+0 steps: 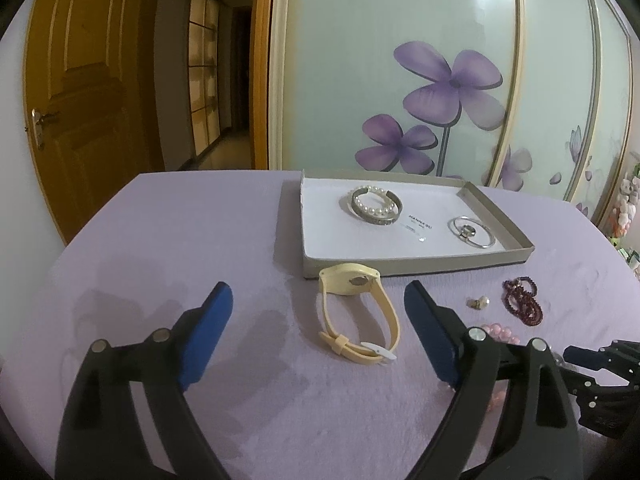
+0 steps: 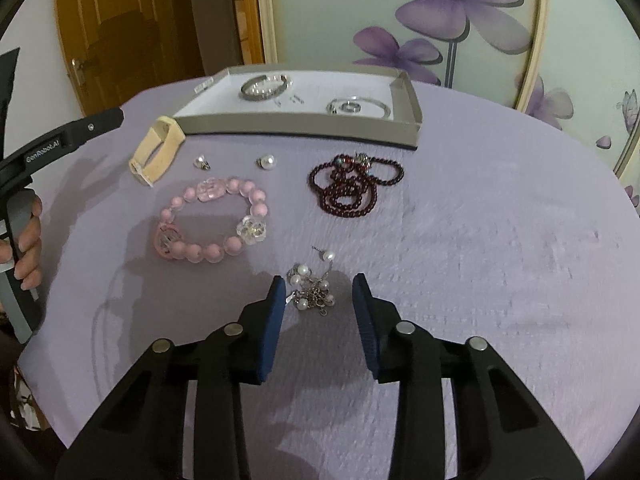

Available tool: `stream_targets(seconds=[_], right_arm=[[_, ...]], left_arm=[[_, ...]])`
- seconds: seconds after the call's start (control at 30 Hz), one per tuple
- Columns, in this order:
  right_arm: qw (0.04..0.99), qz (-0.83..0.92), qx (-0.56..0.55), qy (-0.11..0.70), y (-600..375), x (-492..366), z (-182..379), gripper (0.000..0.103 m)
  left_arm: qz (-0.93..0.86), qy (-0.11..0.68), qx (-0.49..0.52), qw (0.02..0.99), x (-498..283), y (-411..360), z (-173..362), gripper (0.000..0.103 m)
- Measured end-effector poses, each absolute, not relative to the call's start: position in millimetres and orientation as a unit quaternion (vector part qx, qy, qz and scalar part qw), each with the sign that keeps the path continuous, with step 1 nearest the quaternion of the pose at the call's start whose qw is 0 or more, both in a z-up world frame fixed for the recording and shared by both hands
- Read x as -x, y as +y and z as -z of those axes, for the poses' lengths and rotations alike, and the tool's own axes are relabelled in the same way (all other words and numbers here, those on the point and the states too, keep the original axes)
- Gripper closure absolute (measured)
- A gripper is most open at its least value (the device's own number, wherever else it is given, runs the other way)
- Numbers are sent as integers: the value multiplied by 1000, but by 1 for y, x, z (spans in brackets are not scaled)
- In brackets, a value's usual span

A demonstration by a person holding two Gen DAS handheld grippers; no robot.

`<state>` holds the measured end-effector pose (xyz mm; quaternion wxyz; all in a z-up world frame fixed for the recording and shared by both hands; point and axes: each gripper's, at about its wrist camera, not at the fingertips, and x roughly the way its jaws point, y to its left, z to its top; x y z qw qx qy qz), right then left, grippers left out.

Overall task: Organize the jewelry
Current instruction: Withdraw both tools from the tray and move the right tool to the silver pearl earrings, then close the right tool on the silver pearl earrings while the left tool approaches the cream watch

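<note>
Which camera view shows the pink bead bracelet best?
The right wrist view: the whole pink bead bracelet lies unobstructed on the purple cloth. In the left wrist view only a few of its beads show behind the left gripper.

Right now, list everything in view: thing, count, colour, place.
tray: 1, grey with white floor, far side of table
bangles: silver band with pearl strand inside it, tray's left part
silver hoop: 1, ring resting within it, tray's right part
watch strap: 1, cream, on cloth before tray
pink bead bracelet: 1, pink and clear, on cloth
dark red beads: 1 heap, before tray's right end
pearl earrings: 2, white, between strap and red beads
pearl chain pile: 1, silver-white, between right fingers
tablecloth: 1, lilac
left gripper: open, strap ahead
right gripper: open around pearl pile
</note>
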<state>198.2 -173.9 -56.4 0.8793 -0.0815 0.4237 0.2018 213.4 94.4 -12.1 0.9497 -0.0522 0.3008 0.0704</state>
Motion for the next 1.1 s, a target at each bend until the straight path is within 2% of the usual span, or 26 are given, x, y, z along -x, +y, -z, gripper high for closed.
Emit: stream_targets(seconds=[0.1, 0.17, 0.2, 0.23, 0.77, 0.8, 0.93, 1.1], right_arm=[[879, -204, 87, 422, -170, -199, 56, 72], [878, -209, 94, 421, -167, -198, 56, 82], [877, -211, 97, 420, -166, -197, 56, 91], [877, -213, 99, 420, -165, -196, 56, 93], [893, -217, 43, 393, -190, -197, 34, 96], [893, -217, 43, 391, -190, -197, 33, 96], [894, -219, 41, 388, -191, -198, 31, 96], [894, -219, 37, 389, -192, -200, 33, 96]], left_arm=[[-69, 309, 50, 947, -217, 93, 16, 15], [-68, 315, 49, 946, -219, 92, 19, 15], [-67, 318, 49, 944, -221, 91, 20, 15], [-67, 322, 48, 943, -222, 91, 21, 15], [-73, 389, 47, 917, -264, 77, 41, 12], [-72, 397, 50, 913, -268, 77, 43, 12], [-76, 421, 66, 901, -278, 80, 52, 27], [-80, 423, 75, 900, -280, 83, 53, 39]])
